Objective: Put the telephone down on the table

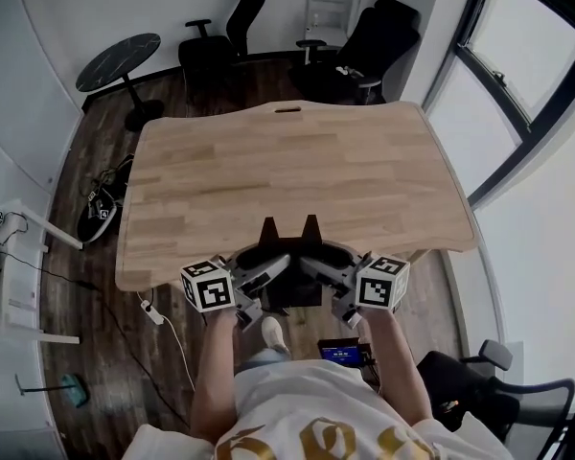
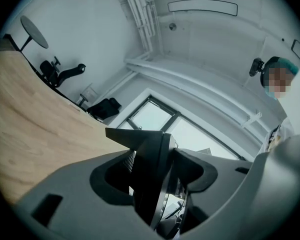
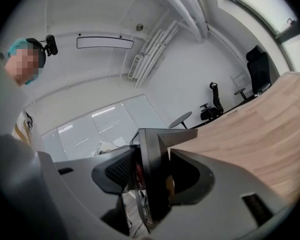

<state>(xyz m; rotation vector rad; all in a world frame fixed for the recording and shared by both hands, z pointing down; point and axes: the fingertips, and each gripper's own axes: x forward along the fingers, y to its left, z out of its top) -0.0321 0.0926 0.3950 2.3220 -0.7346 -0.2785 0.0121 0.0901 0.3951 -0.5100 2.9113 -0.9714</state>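
Note:
A black telephone [image 1: 289,241] with two pointed feet hangs over the near edge of the light wooden table [image 1: 287,161], held edge-on between both grippers. My left gripper [image 1: 268,268] is shut on its left side and my right gripper [image 1: 316,266] on its right side. In the left gripper view the grey jaws clamp the dark slab of the telephone [image 2: 147,151], with the table [image 2: 25,129] stretching off to the left. In the right gripper view the telephone [image 3: 152,156] is pinched the same way, and the table [image 3: 255,134] lies to the right. The telephone's face is hidden.
Black office chairs [image 1: 232,29] [image 1: 369,46] and a round dark side table [image 1: 120,60] stand beyond the table's far edge. A large window [image 1: 517,75] is at the right. Cables and a power strip [image 1: 153,311] lie on the floor at the left. Another chair [image 1: 498,391] is at the bottom right.

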